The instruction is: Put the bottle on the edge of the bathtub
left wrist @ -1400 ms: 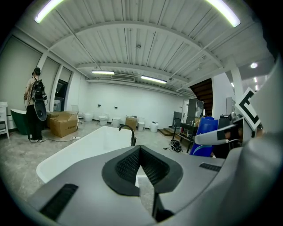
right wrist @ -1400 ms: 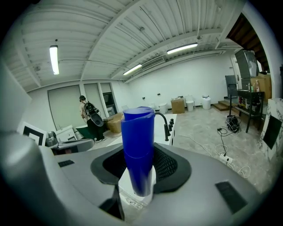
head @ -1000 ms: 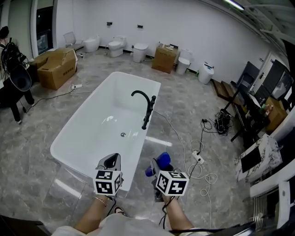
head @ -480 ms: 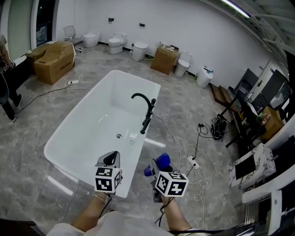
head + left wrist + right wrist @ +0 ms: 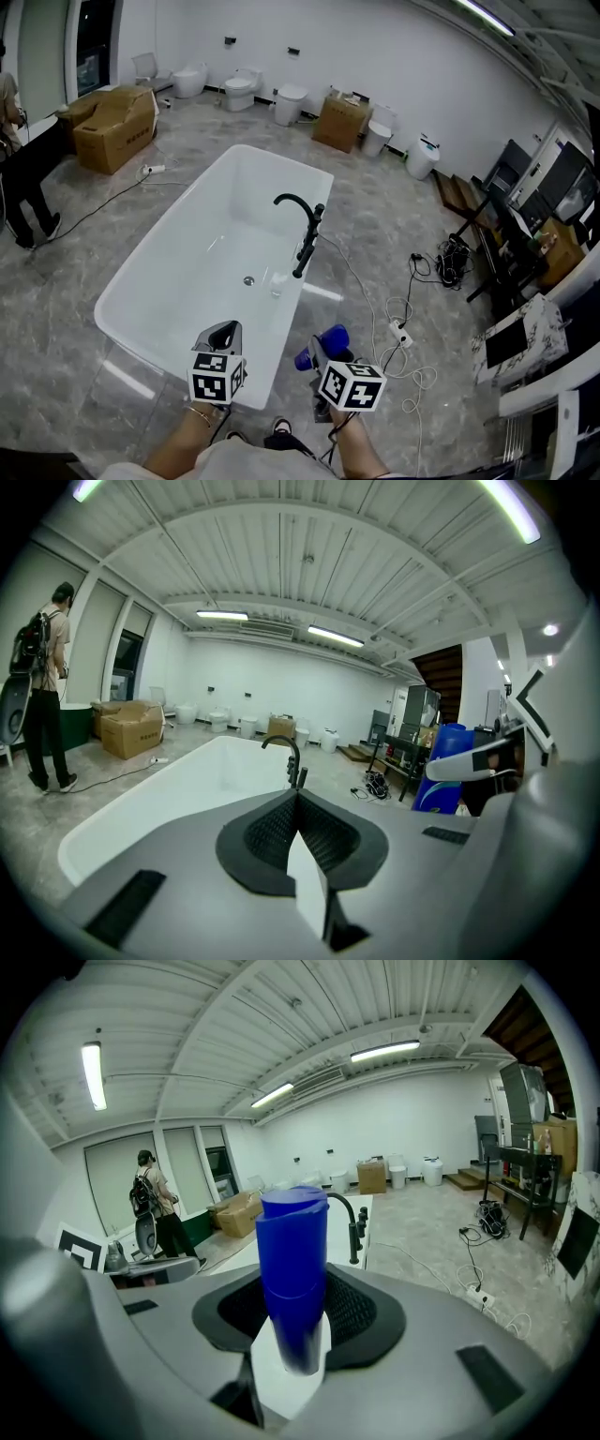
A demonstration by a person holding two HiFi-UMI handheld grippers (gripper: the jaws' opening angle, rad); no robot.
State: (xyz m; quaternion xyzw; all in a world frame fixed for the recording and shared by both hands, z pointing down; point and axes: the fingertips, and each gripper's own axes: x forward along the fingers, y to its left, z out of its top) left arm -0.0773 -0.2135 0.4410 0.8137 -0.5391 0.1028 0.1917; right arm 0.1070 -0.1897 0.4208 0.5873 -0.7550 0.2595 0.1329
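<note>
- Right gripper point(image 5: 319, 356) is pinching the blue bottle point(image 5: 292, 1269): its own view shows both jaws pressed on the bottle's lower end, with the capped top pointing away from the camera.
- Left gripper point(image 5: 222, 336) has its jaws pressed together with nothing between them, as the left gripper view shows.
- Both grippers sit at the near end of the scene in the head view, side by side but apart, each carrying its marker cube.
- That bottle is off the white bathtub point(image 5: 211, 262). It hangs over the grey floor just right of the tub's near right corner, and touches neither rim nor wall.
- The left gripper is over the tub's near end, close to the near right corner.
- The tub runs lengthwise from near to far, tilted a little to the right at its far end. A drain point(image 5: 248, 280) shows in its bottom.
- A black curved faucet point(image 5: 302, 230) stands at the middle of the tub's right rim, its spout arching over the basin. Whether its foot rests on the rim or on the floor cannot be told.
- White cables point(image 5: 412, 352) trail across the floor to the right of the tub, with a power strip point(image 5: 399, 330) among them.
- Cardboard boxes point(image 5: 112, 127) stand far left, and toilets point(image 5: 239, 92) line the far wall.
- A person point(image 5: 23, 178) in dark trousers stands at the far left edge, well apart from the tub.
</note>
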